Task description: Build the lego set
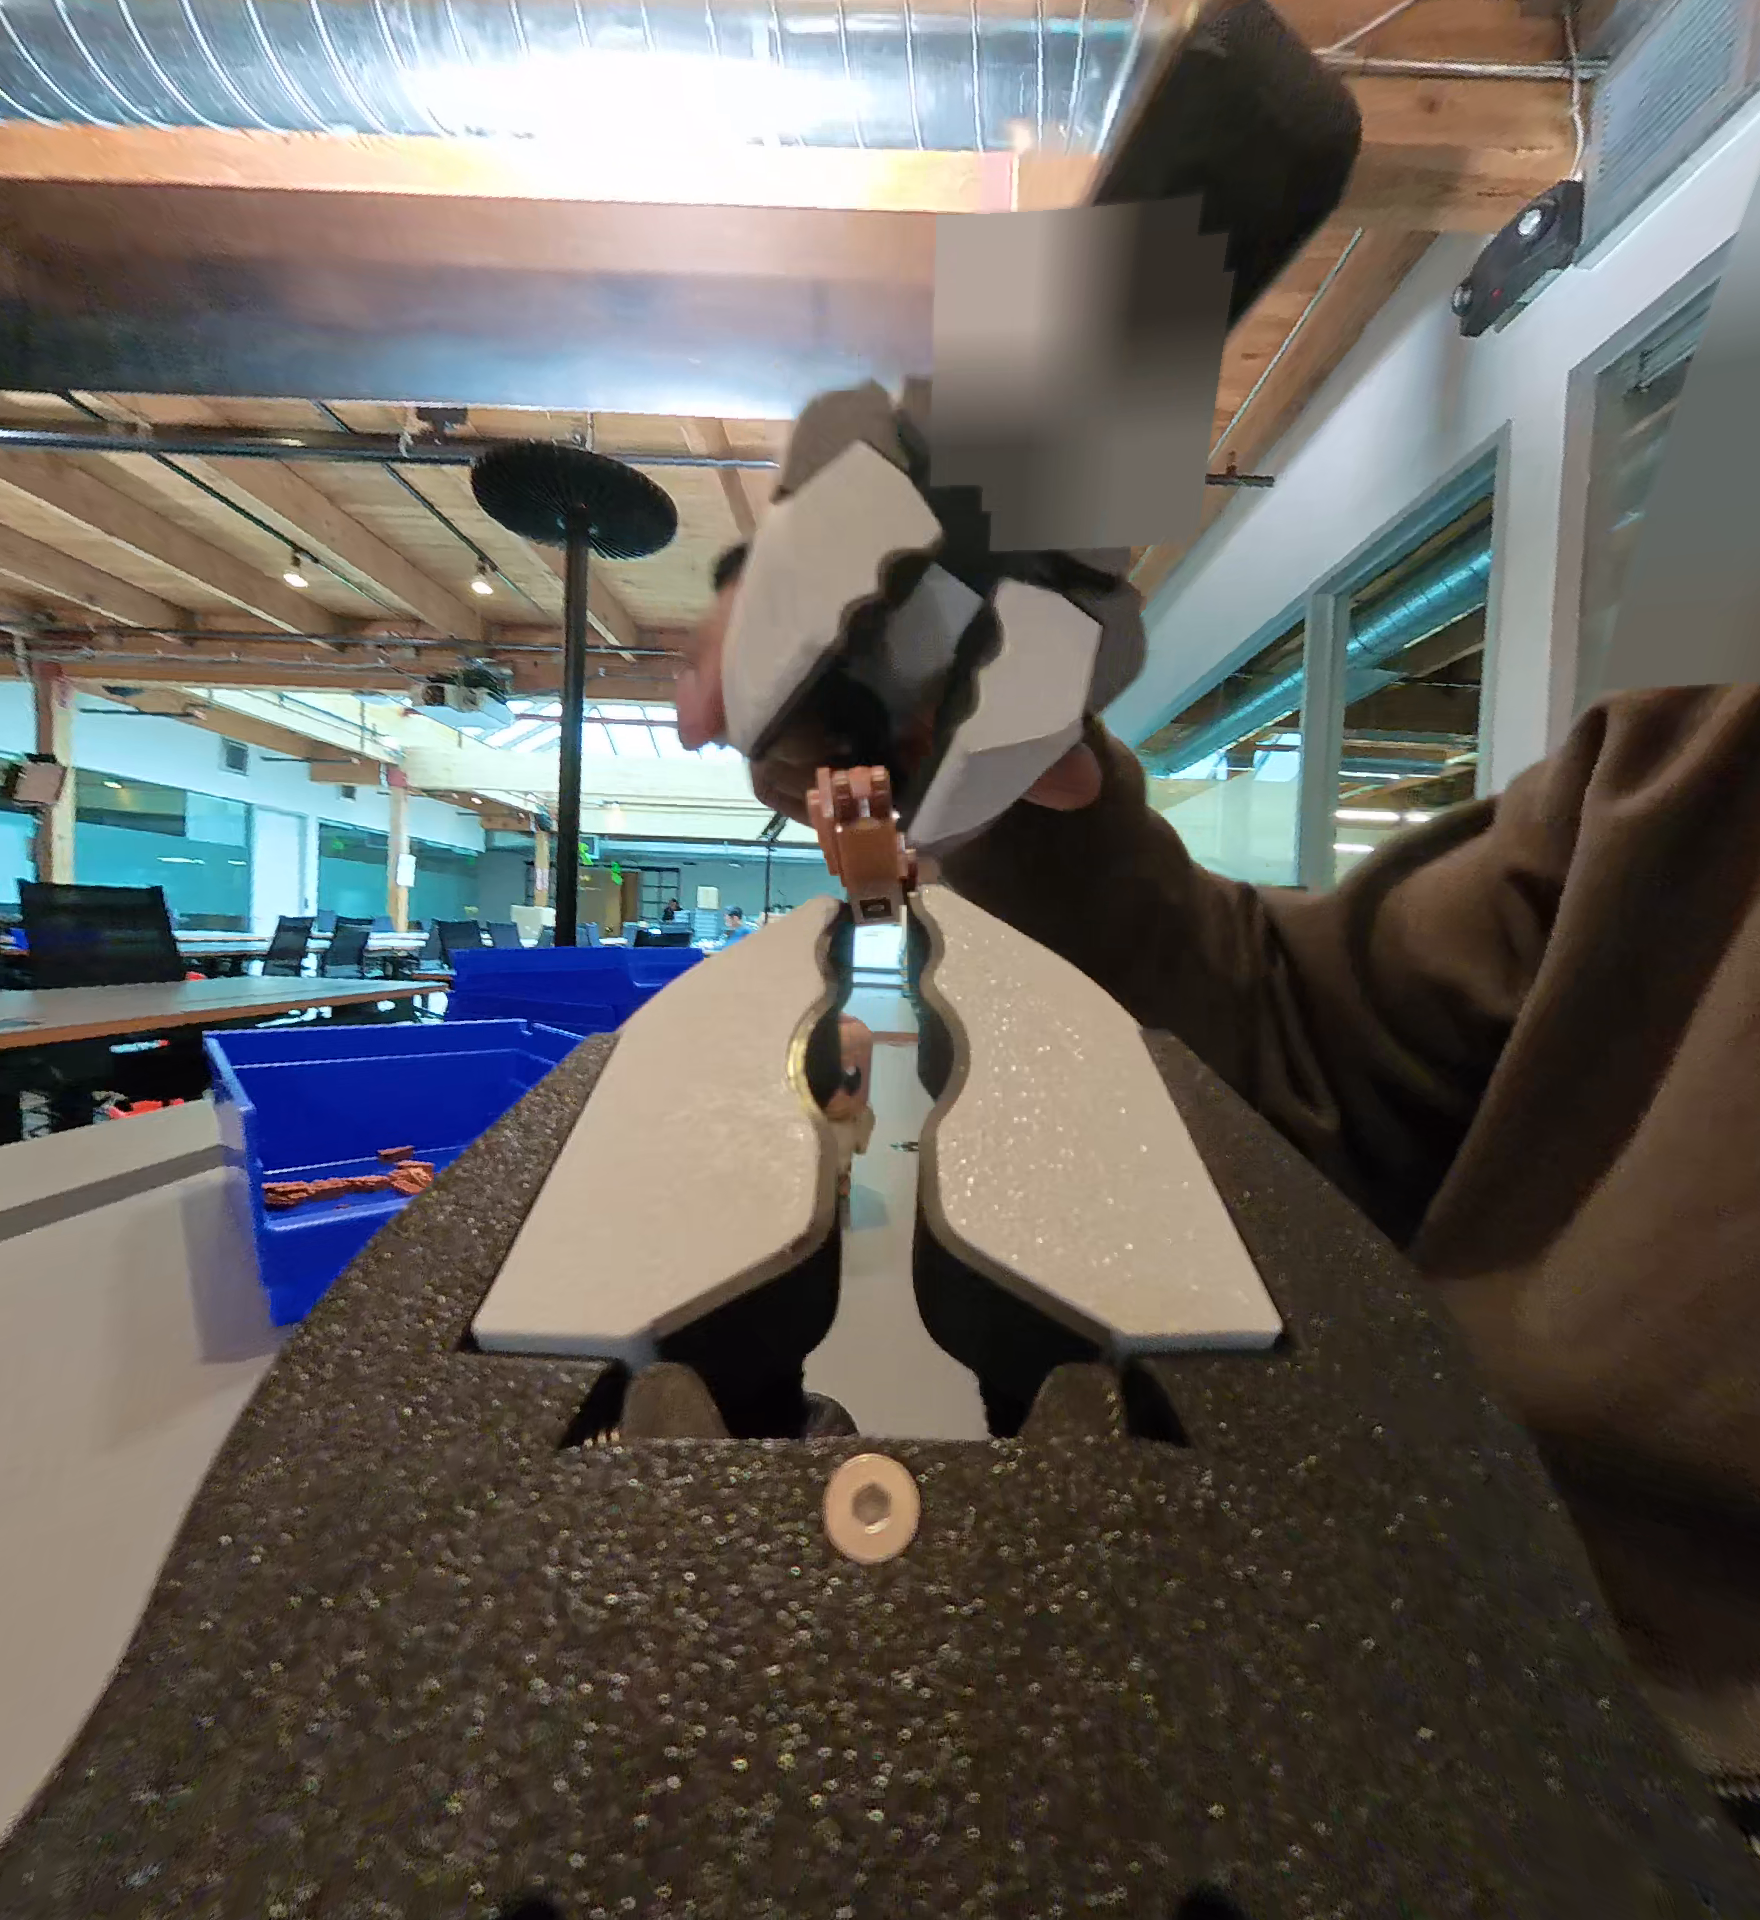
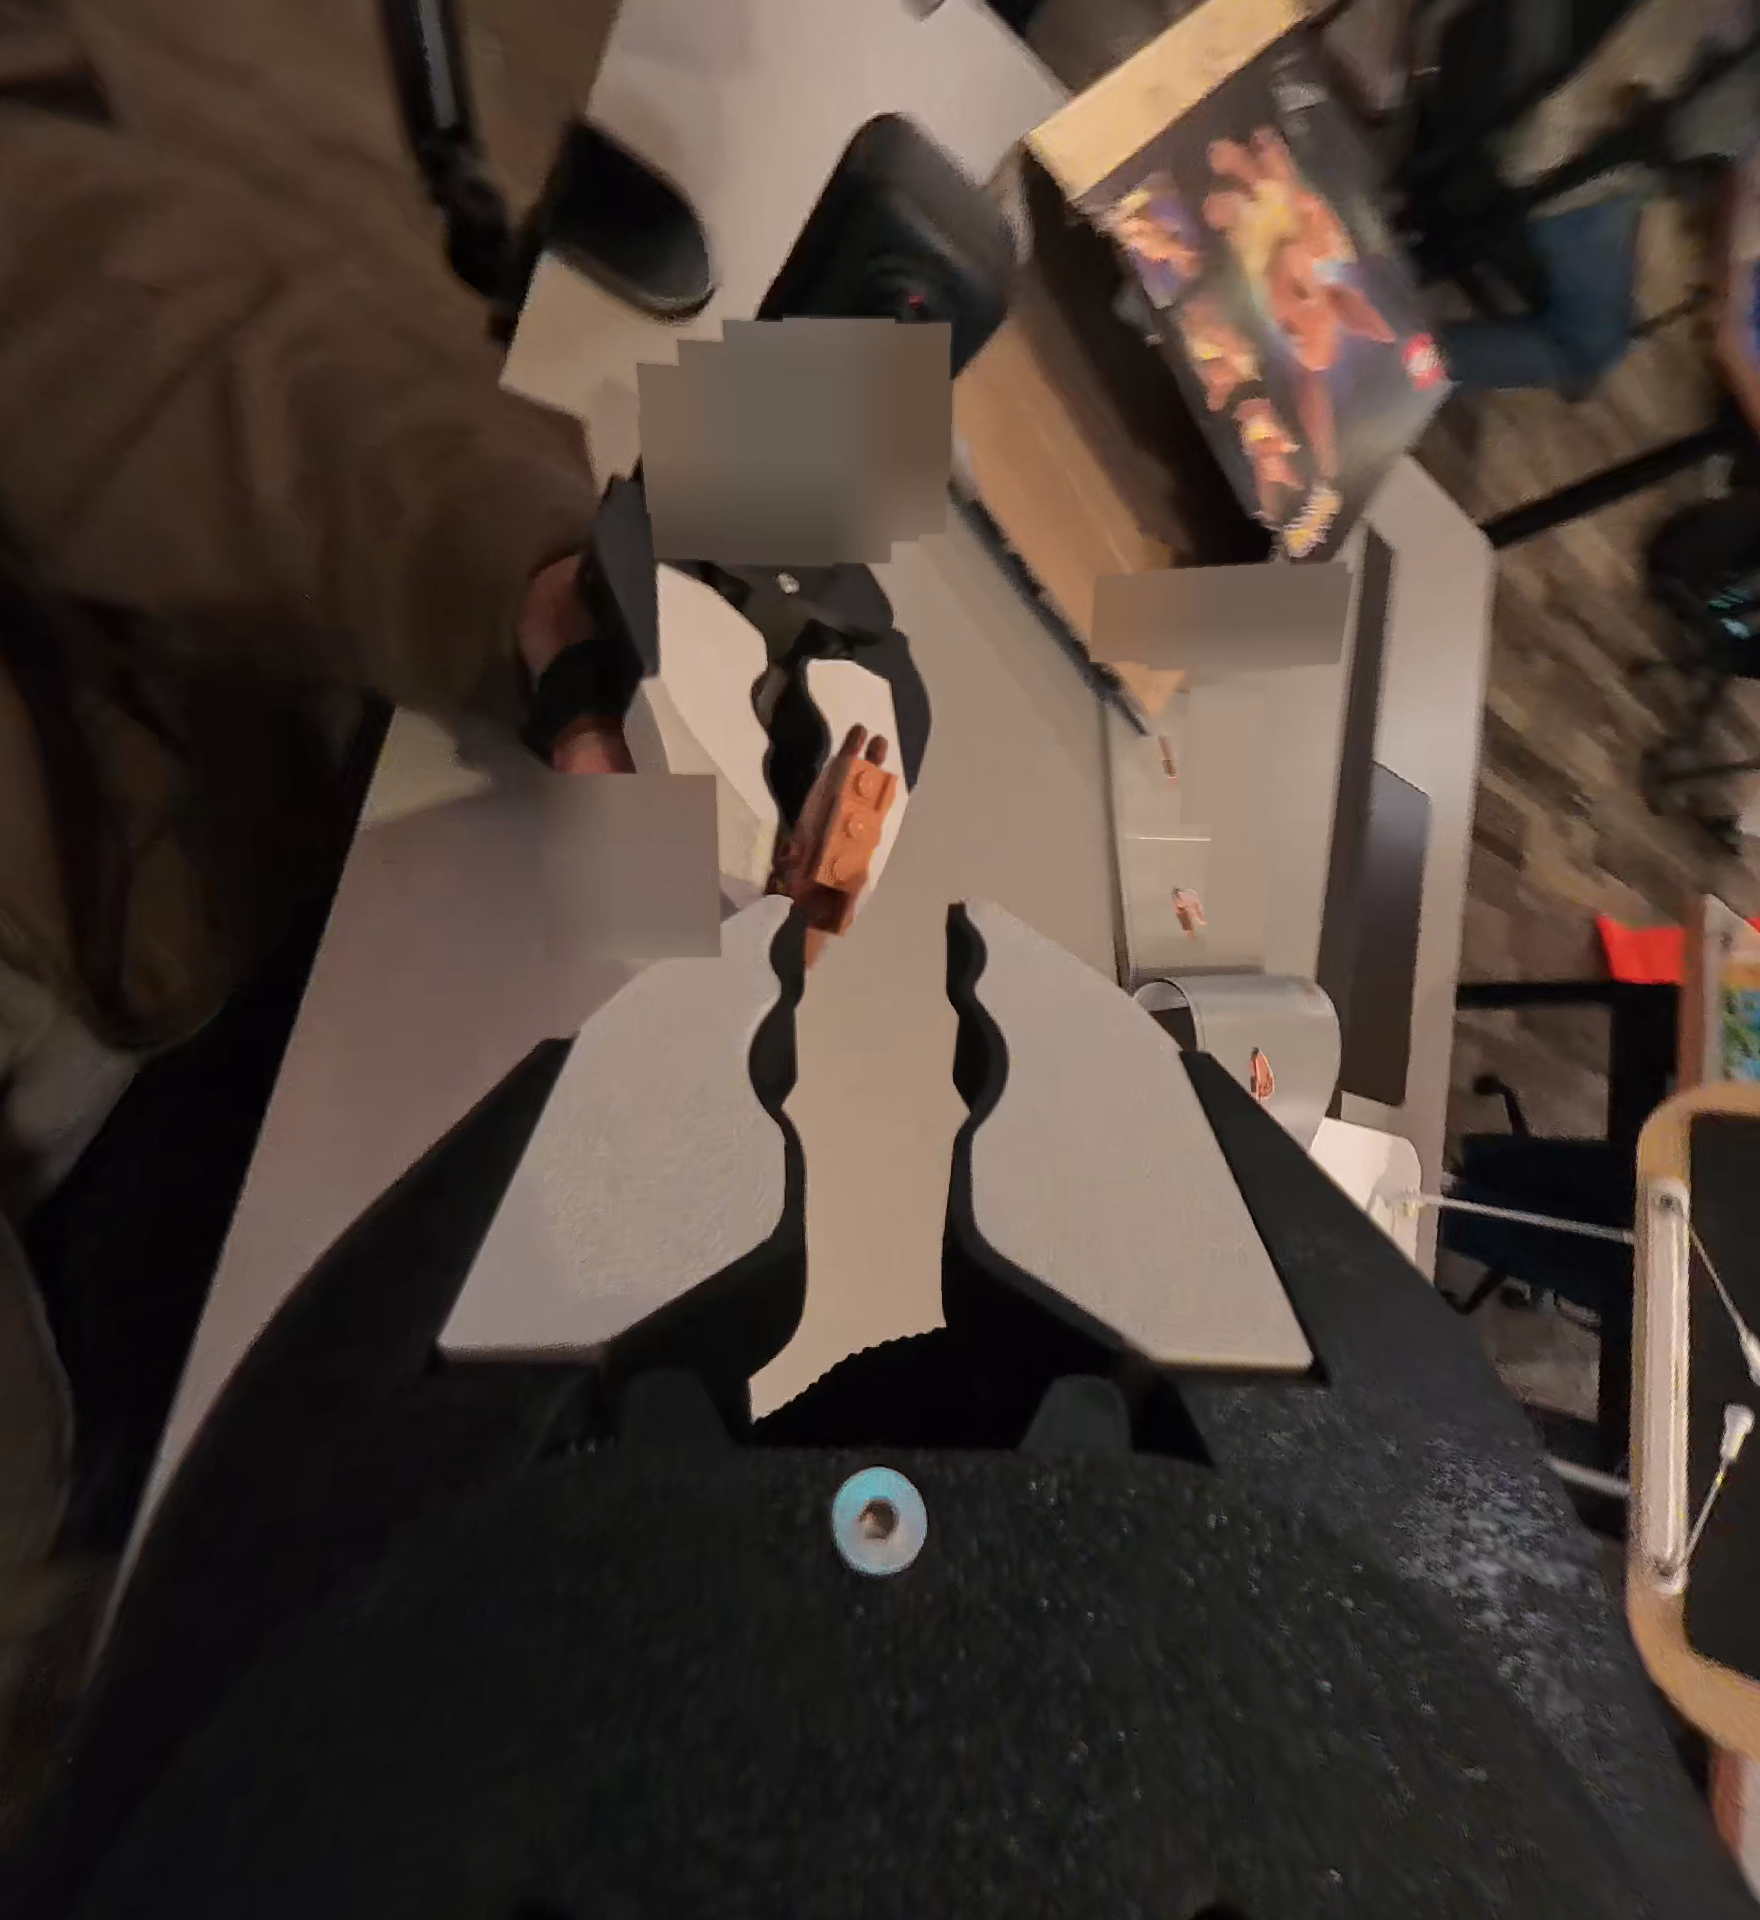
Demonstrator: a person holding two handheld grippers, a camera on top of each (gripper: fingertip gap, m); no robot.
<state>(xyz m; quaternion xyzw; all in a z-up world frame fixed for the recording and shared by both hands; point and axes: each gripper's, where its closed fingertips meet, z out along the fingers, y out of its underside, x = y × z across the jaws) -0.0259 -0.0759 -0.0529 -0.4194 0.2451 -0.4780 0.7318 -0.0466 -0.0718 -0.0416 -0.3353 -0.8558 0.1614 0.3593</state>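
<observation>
My left gripper (image 1: 874, 909) is shut on the lower end of a small brown lego assembly (image 1: 858, 831) and holds it up in the air. In the right wrist view the same assembly (image 2: 848, 826) sits tilted in the left gripper (image 2: 834, 717) farther off. My right gripper (image 2: 871, 916) is open and empty, and its left fingertip (image 2: 777, 920) is right beside the assembly's near end. In the left wrist view the right gripper (image 1: 907, 727) hangs just above the assembly with its jaws apart. A small figure (image 1: 845, 1081) shows on the table through the left gripper's gap.
Two blue bins (image 1: 356, 1091) stand on the grey table (image 1: 55, 1351) at left, the nearer one holding brown lego pieces (image 1: 346, 1184). A lego box (image 2: 1260, 291) stands at the table's far end. A person's brown sleeve (image 1: 1478, 1039) fills the right side.
</observation>
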